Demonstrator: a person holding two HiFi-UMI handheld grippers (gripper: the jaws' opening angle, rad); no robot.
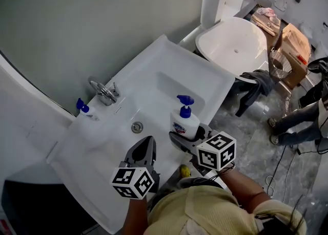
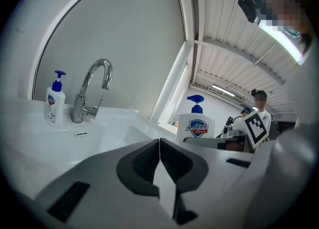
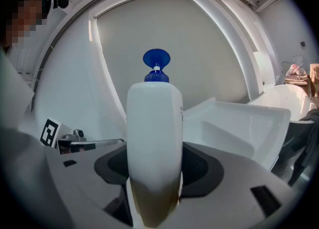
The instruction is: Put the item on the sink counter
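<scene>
A white soap bottle with a blue pump (image 1: pixel 184 120) stands upright at the front right part of the white sink counter (image 1: pixel 105 142), and my right gripper (image 1: pixel 180 135) is shut on its body. In the right gripper view the same bottle (image 3: pixel 154 138) fills the space between the jaws. The left gripper view shows it as the labelled soap bottle (image 2: pixel 196 123) to the right. My left gripper (image 1: pixel 145 147) hovers over the counter's front edge, shut with nothing in it (image 2: pixel 159 148).
A chrome faucet (image 1: pixel 104 93) stands at the back of the basin, with a second blue-pump bottle (image 1: pixel 83 110) left of it. A white bathtub (image 1: pixel 233 44) lies beyond the sink. A person (image 1: pixel 300 119) stands at the far right on the grey floor.
</scene>
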